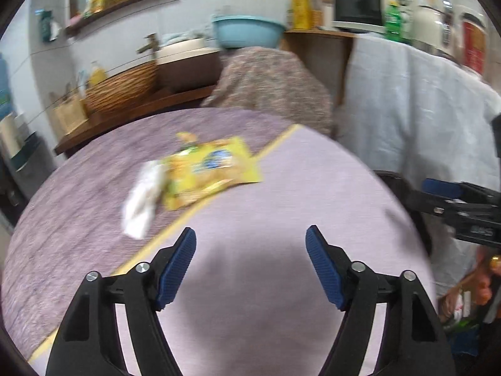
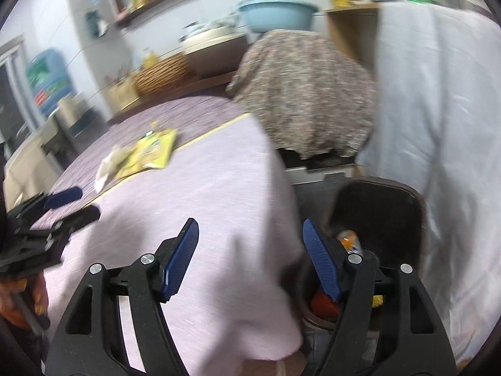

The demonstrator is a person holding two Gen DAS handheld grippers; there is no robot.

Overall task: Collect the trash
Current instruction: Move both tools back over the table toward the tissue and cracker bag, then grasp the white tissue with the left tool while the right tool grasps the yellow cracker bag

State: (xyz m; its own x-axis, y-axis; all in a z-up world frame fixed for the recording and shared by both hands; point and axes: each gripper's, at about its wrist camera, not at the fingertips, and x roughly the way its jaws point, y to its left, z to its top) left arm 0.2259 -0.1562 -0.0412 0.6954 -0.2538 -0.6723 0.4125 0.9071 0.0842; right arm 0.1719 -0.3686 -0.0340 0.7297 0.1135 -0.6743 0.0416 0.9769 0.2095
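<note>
A yellow snack wrapper lies on the table's purple cloth, with a crumpled white tissue touching its left end. Both also show in the right wrist view, the wrapper and the tissue far up the table. My left gripper hangs open over the pale pink cloth, short of the trash, nothing between its fingers. My right gripper is open and empty at the table's right edge, next to a dark bin holding orange and red scraps.
A chair draped in patterned fabric stands behind the table, a white cloth hangs at right. A wooden counter carries a wicker basket, a bowl and a blue basin. The right gripper's body juts in from the right.
</note>
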